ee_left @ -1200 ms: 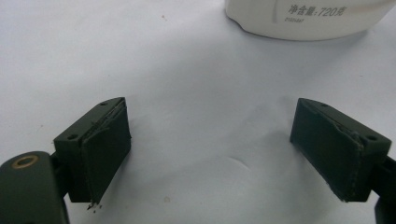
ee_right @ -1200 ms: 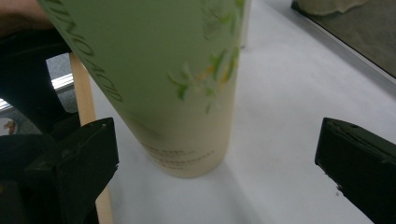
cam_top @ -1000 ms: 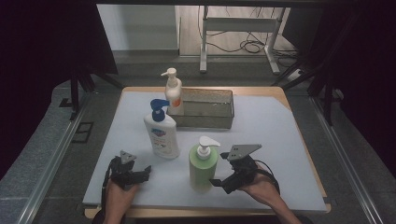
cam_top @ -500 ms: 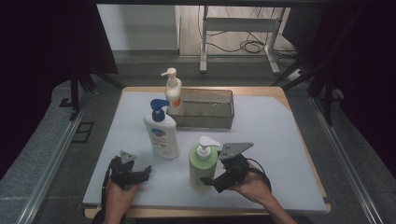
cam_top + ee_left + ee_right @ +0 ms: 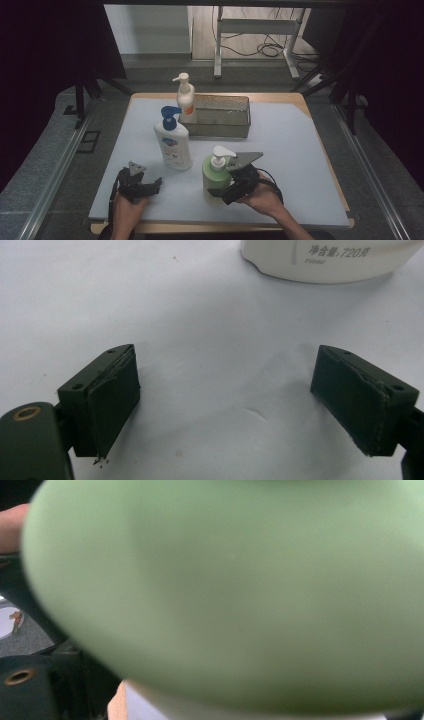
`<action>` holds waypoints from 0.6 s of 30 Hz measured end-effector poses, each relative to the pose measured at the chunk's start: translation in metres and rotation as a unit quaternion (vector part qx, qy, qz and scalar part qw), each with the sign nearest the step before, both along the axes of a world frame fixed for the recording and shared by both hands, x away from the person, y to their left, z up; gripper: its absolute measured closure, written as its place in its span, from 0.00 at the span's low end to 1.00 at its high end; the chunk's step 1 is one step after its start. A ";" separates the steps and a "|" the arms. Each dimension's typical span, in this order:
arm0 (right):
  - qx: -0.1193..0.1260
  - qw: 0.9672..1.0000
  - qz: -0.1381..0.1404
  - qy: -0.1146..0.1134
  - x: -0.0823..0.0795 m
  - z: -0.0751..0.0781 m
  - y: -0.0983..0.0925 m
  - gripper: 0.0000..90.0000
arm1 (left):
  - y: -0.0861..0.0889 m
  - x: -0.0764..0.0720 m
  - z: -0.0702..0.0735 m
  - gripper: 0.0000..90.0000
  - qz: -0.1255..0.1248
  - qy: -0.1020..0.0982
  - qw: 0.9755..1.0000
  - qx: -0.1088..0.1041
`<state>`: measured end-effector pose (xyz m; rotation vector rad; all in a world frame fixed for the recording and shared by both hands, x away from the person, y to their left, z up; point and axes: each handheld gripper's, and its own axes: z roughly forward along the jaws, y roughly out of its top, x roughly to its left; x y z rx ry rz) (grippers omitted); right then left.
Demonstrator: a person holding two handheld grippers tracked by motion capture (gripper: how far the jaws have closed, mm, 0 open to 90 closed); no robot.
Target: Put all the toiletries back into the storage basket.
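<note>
Low centre of the high view, the right gripper [image 5: 220, 192] has its jaws around the green pump bottle [image 5: 216, 176], just closing, contact unclear; the left gripper [image 5: 150, 186] stands spread and empty. The metal bin [image 5: 220, 117] above holds nothing visible

The white bottle [image 5: 330, 260] is showing grey print in the left gripper view: the Chinese characters 净含量, then 720 and one more character; a smaller line below is too tiny to read.
</note>
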<state>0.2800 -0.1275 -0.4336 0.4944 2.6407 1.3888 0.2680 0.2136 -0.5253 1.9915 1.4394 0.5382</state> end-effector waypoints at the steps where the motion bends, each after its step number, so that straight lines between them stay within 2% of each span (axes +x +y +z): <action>1: 0.002 1.000 0.000 0.000 0.000 0.000 0.000 0.09 | 0.000 0.000 0.000 0.13 0.000 0.000 1.000 0.000; 8: -0.001 1.000 0.000 -0.006 0.001 0.000 0.002 0.12 | 0.000 0.000 0.000 0.13 0.000 0.000 1.000 0.000; 11: -0.005 1.000 -0.009 -0.008 -0.001 0.000 0.002 0.13 | 0.000 0.000 0.000 0.13 0.000 0.000 1.000 0.000; 18: -0.012 1.000 -0.018 -0.003 -0.001 0.003 0.004 0.13 | 0.000 0.000 0.000 0.13 0.000 0.000 1.000 0.000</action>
